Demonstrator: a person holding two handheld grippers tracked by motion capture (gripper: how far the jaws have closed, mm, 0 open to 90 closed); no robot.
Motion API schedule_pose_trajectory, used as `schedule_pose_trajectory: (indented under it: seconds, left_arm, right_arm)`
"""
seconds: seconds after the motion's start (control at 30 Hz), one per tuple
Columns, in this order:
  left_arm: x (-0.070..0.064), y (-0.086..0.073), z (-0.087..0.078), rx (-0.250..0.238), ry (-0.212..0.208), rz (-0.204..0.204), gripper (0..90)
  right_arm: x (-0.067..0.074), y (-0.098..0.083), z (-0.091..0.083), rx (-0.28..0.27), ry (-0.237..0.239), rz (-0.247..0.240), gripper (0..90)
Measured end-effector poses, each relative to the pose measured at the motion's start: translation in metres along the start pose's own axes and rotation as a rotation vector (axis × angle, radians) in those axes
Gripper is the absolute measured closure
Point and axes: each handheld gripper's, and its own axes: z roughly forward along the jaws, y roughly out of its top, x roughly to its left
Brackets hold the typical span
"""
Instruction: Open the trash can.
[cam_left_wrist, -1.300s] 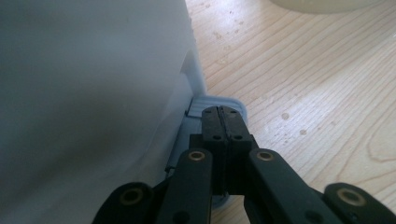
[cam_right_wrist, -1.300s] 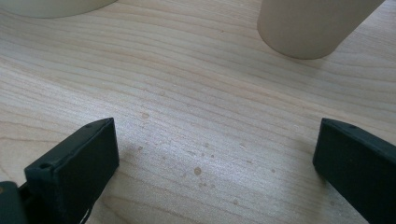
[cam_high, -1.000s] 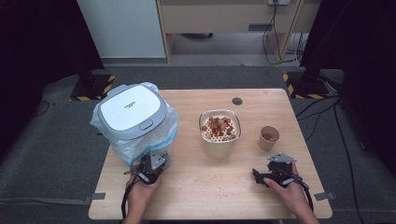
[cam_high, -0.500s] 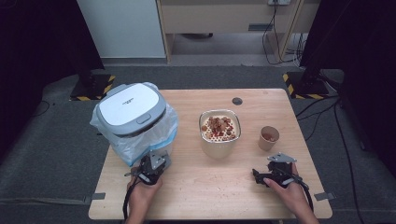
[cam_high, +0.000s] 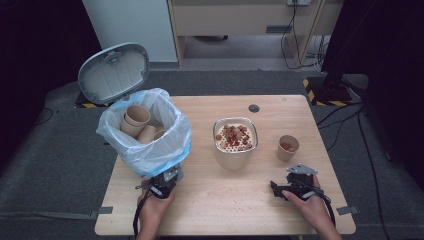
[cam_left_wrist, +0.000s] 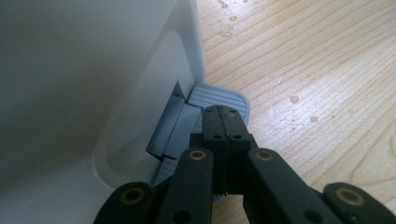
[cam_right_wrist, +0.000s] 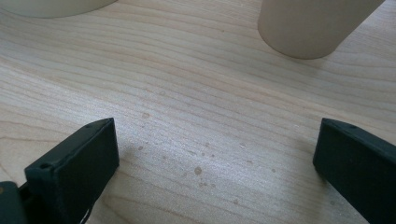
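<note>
High view, bin: a white pedal bin (cam_high: 145, 150) lined with a blue plastic bag (cam_high: 175, 142) is seen at the left of the wooden table (cam_high: 230, 205); its grey lid (cam_high: 114, 72) is raised at the far left, and paper cups (cam_high: 136, 119) are seen inside.
High view, left gripper: the left gripper (cam_high: 164, 185) is held at the near foot of the bin, just at its base.
High view, right gripper: the right gripper (cam_high: 280, 189) is rested on the table at the near right, well apart from the bin.
High view, other things: a bowl of food (cam_high: 235, 141) is placed at the middle of the table, and a small paper cup (cam_high: 288, 147) to its right.
Left gripper view, jaws: the jaws are clenched together with nothing between them, and their tips are set on the grey ribbed pedal (cam_left_wrist: 219, 95).
Left gripper view, bin: the white wall of the bin (cam_left_wrist: 93, 79) is seen at the left, with the pedal at its foot and bare table (cam_left_wrist: 317, 70) to the right.
Right gripper view, jaws: the jaws are spread wide and released, with only wood (cam_right_wrist: 210, 116) between them.
Right gripper view, far things: the base of the small paper cup (cam_right_wrist: 313, 28) is seen at the far right, and the foot of the bowl (cam_right_wrist: 51, 7) at the far left.
</note>
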Motion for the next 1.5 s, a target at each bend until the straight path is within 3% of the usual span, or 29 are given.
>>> schedule_pose_trajectory:
  seconds: [0.27,0.37,0.63,0.83,0.93,1.17,1.5]
  left_arm:
    - [-0.001,0.0,0.0,0.003,0.004,0.006,89.5]
    - [-0.001,0.0,0.0,0.004,0.004,0.007,89.6]
    - [-0.001,0.001,0.0,0.005,0.007,0.01,89.6]
    - [-0.002,0.001,0.0,0.007,0.011,0.015,89.6]
    - [-0.002,0.001,0.0,0.007,0.011,0.014,89.5]
    - [-0.001,0.001,0.0,0.005,0.006,0.007,89.5]
    - [-0.002,0.001,0.0,0.01,0.012,0.015,89.6]
  right_arm:
    - [-0.002,0.002,0.0,0.017,0.022,-0.014,0.9]
    - [-0.003,0.006,-0.002,0.033,0.038,-0.03,5.2]
    - [-0.004,0.009,-0.01,-0.019,0.004,-0.042,6.7]
    - [-0.005,0.013,-0.017,-0.029,-0.018,-0.017,8.5]
    - [-0.009,0.021,-0.026,-0.061,-0.04,-0.003,8.2]
    - [-0.019,0.028,-0.031,-0.039,-0.053,0.002,6.6]
    - [-0.032,0.043,-0.038,-0.064,-0.046,-0.016,4.6]
